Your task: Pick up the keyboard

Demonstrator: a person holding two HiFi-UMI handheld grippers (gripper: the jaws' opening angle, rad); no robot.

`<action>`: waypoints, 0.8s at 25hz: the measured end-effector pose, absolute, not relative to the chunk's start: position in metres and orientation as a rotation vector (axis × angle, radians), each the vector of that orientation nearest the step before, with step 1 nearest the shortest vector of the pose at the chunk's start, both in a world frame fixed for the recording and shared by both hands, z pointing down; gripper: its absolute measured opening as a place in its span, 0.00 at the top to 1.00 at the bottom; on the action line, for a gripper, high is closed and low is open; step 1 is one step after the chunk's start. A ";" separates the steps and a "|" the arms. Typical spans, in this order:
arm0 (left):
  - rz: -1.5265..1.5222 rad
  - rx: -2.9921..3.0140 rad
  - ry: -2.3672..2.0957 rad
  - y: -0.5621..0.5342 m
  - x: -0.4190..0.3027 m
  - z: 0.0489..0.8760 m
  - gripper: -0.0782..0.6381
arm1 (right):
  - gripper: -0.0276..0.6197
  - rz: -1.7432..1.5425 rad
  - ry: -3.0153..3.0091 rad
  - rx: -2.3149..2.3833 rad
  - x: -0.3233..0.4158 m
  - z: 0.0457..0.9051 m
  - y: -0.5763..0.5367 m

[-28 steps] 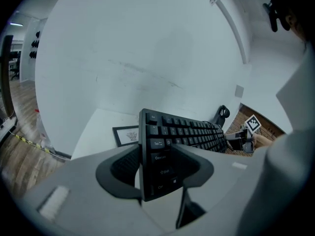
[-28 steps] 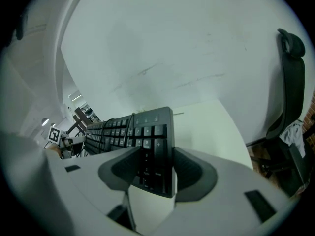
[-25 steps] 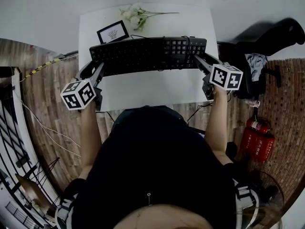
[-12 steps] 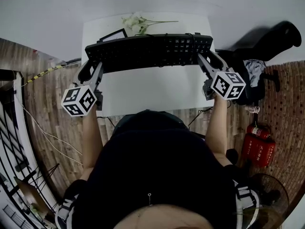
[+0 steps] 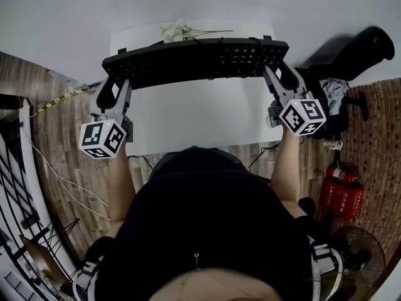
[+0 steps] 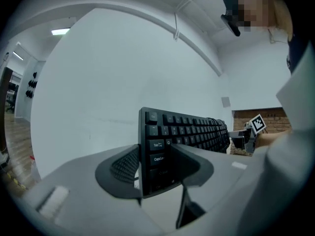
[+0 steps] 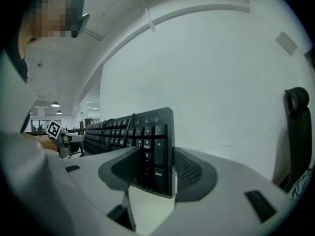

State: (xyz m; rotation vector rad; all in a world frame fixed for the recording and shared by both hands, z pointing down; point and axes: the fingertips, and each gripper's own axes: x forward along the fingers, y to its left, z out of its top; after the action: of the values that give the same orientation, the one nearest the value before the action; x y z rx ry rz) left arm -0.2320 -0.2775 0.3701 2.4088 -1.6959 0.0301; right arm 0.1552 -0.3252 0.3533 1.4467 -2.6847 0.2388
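Since each gripper takes one short end, the left gripper [image 5: 114, 85] with its fingers [image 6: 120, 167] clamped on the Tab-key end and the right gripper [image 5: 280, 75] clamped on the numpad end, the keyboard [image 5: 194, 60] spans level between them, seemingly clear of the bench [image 5: 200, 121]. Past its far edge lie flowers [image 5: 180, 30], then bare wall. A chair [image 5: 360, 46] crowds the right side.

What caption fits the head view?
Left hand-held gripper and right hand-held gripper hold the keyboard by its ends above the table.
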 end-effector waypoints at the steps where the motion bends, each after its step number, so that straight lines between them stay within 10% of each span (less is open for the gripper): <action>1: 0.018 2.424 -1.707 -0.277 -0.232 0.365 0.61 | 0.62 0.215 -2.698 1.453 0.155 0.349 -0.325; 20: -0.045 2.513 -1.785 -0.273 -0.228 0.334 0.61 | 0.62 0.104 -2.773 1.488 0.159 0.326 -0.321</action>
State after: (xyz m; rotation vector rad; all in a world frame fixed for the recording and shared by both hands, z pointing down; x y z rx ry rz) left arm -0.2283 -0.2730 0.3339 2.5133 -1.7853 -0.0447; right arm 0.1592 -0.3209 0.3263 1.4878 -2.7733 0.1039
